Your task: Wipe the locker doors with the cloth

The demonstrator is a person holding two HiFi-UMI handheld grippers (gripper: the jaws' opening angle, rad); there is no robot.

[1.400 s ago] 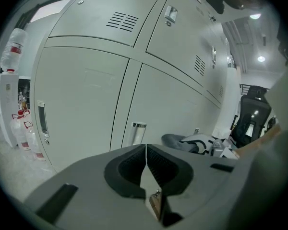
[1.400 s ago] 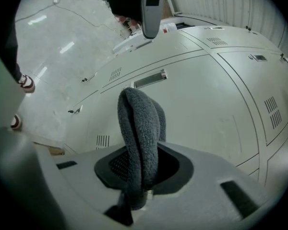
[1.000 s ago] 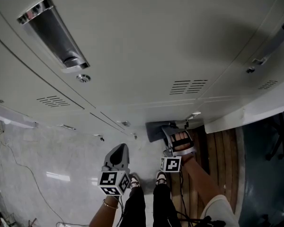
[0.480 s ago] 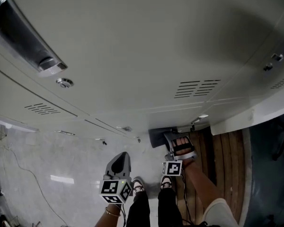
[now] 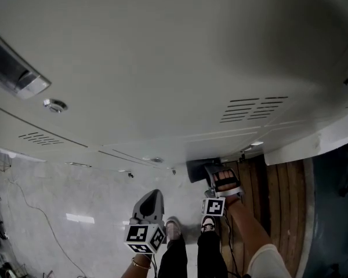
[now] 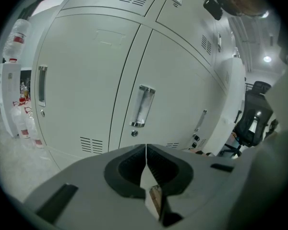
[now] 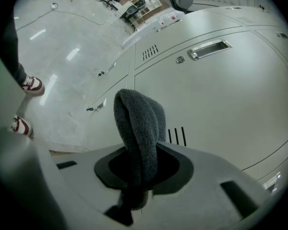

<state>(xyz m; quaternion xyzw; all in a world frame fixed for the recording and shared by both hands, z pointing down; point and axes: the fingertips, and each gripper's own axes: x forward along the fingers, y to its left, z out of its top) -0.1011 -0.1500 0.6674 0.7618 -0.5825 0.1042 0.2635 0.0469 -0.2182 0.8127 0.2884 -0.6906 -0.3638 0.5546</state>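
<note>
Pale grey locker doors (image 5: 180, 57) fill the upper head view. My right gripper (image 5: 213, 171) is shut on a dark grey fleecy cloth (image 5: 199, 169), held low at the lockers' bottom row. In the right gripper view the cloth (image 7: 137, 126) sticks up folded between the jaws, in front of a locker door (image 7: 225, 99) with vent slots (image 7: 175, 135); whether it touches the door I cannot tell. My left gripper (image 5: 149, 200) hangs lower left, away from the doors, shut with nothing in it. Its jaws meet at a thin seam (image 6: 145, 151), facing doors with a recessed handle (image 6: 143, 107).
A recessed handle (image 5: 14, 77) and round lock (image 5: 54, 105) sit on the door at left. Wooden flooring (image 5: 278, 196) lies at right, glossy floor with a cable (image 5: 37, 216) at left. My shoes (image 5: 174, 229) are below. An office chair (image 6: 252, 123) stands beyond the lockers.
The head view has shifted, so the door handle slid left and partly out of frame. Both grippers sit slightly lower in view. The right gripper still holds the cloth at the bottom lockers.
</note>
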